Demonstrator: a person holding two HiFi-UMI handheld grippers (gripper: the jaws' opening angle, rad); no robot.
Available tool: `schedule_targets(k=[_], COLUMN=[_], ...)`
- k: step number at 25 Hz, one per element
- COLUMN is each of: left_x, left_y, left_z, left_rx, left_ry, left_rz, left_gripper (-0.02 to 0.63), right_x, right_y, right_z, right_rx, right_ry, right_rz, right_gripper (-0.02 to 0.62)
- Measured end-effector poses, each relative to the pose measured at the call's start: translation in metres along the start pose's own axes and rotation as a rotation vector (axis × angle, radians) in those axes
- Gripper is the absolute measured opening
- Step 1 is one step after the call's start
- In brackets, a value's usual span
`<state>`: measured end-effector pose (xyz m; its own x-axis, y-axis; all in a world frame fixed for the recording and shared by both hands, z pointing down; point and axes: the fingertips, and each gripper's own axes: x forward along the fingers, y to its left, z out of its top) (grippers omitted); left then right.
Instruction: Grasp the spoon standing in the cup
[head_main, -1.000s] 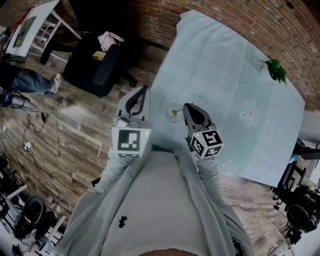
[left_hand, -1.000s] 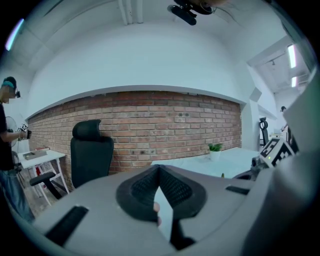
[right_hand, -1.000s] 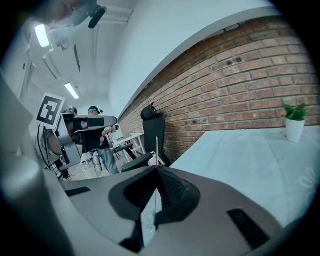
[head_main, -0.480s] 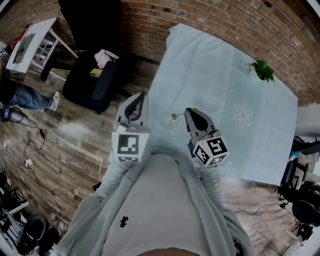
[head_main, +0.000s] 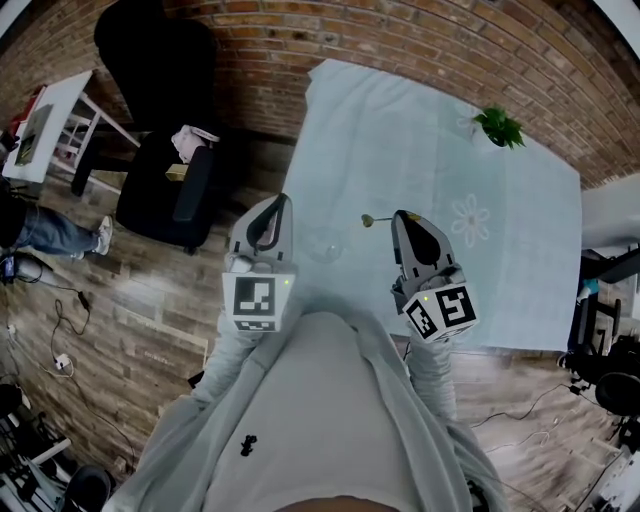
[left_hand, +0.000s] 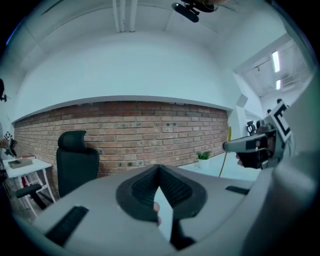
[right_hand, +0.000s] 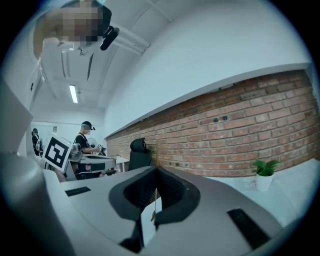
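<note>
My right gripper is shut on the thin handle of a small gold spoon, which sticks out to the left of its tips above the table. In the right gripper view the handle runs upright between the closed jaws. The clear glass cup stands near the table's left edge, between the two grippers and apart from the spoon. My left gripper hangs left of the cup, over the table's edge, jaws together with nothing in them. From the left gripper view, the right gripper holds the spoon hanging down.
A pale cloth with flower prints covers the table, which stands against a brick wall. A small potted plant sits at its far right. A black office chair and a white desk stand on the wooden floor to the left.
My right gripper has risen and moved right, lifting the spoon up and out of the cup. The left gripper has shifted only slightly upward.
</note>
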<state>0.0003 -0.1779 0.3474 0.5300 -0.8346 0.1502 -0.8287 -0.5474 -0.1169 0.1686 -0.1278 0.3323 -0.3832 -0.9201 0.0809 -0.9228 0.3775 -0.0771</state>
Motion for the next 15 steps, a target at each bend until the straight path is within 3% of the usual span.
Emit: schedule_targets(k=[7, 15], left_x=[0.007, 0.015], left_y=[-0.015, -0.027], left_z=[0.004, 0.003], left_rx=[0.006, 0.01], left_ry=[-0.005, 0.002], left_rz=[-0.043, -0.085], left_gripper=[0.018, 0.018], right_x=[-0.028, -0.044], right_y=[-0.031, -0.046], right_z=[0.023, 0.029], right_rx=[-0.098, -0.157], right_ry=[-0.067, -0.093], right_rz=[-0.138, -0.224], right_gripper=[0.015, 0.015])
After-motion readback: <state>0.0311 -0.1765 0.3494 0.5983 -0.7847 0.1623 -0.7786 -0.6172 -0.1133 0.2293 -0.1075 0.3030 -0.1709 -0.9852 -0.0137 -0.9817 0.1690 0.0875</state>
